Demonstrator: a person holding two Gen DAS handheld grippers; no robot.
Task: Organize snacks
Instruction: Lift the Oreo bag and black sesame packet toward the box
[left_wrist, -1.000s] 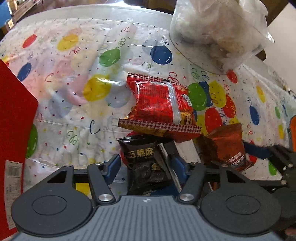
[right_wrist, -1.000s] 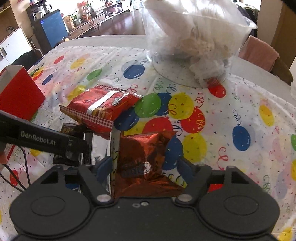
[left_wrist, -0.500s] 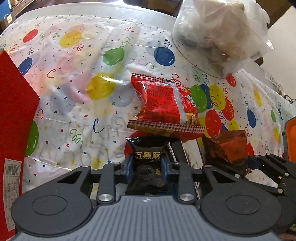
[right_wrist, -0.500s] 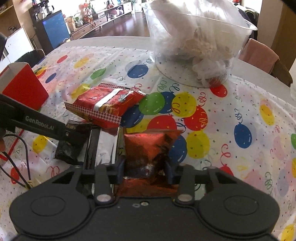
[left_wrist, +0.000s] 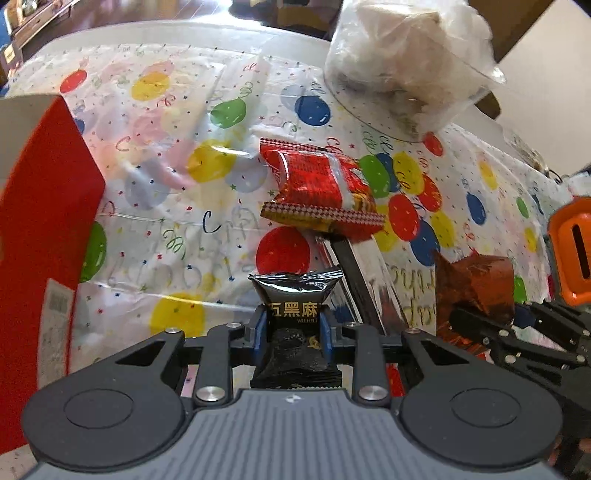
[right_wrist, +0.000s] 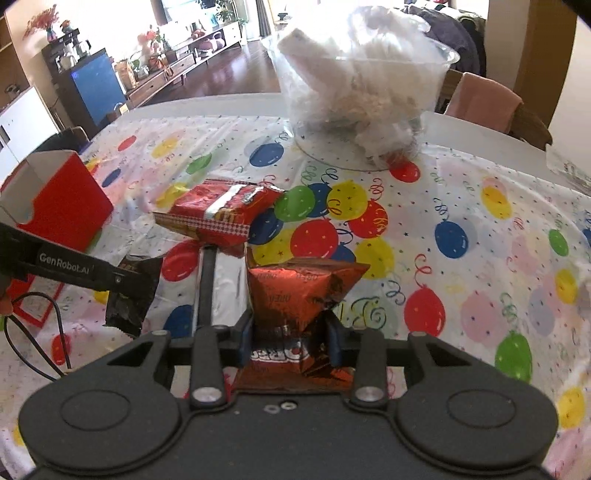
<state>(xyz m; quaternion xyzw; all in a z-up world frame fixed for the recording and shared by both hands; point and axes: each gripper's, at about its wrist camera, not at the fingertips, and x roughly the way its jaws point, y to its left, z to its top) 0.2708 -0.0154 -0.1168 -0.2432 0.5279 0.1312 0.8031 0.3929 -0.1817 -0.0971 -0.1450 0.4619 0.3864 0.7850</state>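
My left gripper (left_wrist: 294, 328) is shut on a black snack packet (left_wrist: 295, 295) with gold Chinese letters and holds it above the table; the packet also shows in the right wrist view (right_wrist: 131, 295). My right gripper (right_wrist: 290, 341) is shut on a dark red foil Oreo packet (right_wrist: 299, 291), also lifted; it shows at the right in the left wrist view (left_wrist: 474, 284). A red checkered snack bag (left_wrist: 319, 192) lies on the balloon tablecloth ahead of both grippers (right_wrist: 221, 212). An open red box (right_wrist: 55, 199) stands at the left (left_wrist: 40, 229).
A clear plastic bowl (right_wrist: 365, 85) full of white wrappers stands at the back of the table. A silver tray (right_wrist: 221, 284) with a dark bar lies under the red bag. A black cable (right_wrist: 33, 350) trails at the left. A chair (right_wrist: 487, 107) stands behind.
Both grippers closed on their packets and have lifted them off the table. The views have risen and the red box has come closer at the left.
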